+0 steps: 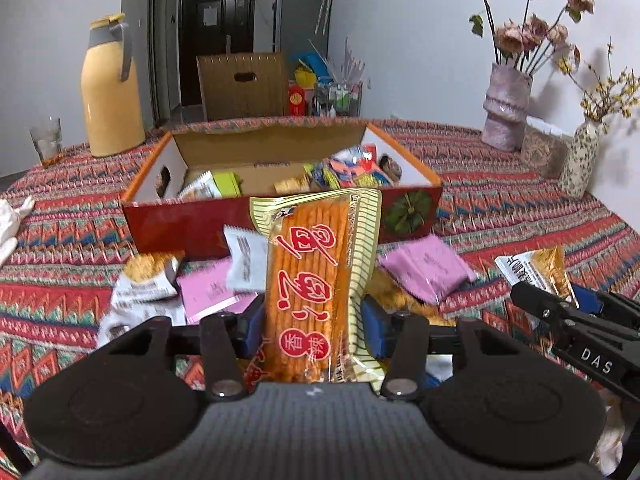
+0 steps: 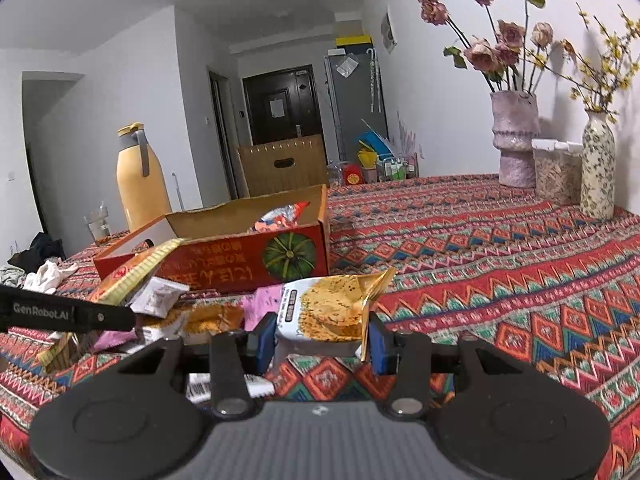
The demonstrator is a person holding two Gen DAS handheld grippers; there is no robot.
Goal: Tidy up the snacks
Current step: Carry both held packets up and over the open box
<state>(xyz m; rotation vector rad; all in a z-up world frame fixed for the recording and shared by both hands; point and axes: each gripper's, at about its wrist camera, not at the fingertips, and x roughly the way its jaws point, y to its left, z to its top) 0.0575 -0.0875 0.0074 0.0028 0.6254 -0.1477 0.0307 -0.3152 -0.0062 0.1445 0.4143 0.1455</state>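
The orange snack pack (image 1: pixel 310 280) stands lengthwise, long axis running away toward the red box (image 1: pixel 192 228), clamped between the left tongs (image 1: pixel 314 330), partly closed on its near half; its bottom end is hidden. The right tongs (image 2: pixel 322 340) pinch a white-and-gold packet (image 2: pixel 332 312) above the desk (image 2: pixel 500 264), its print blurred.
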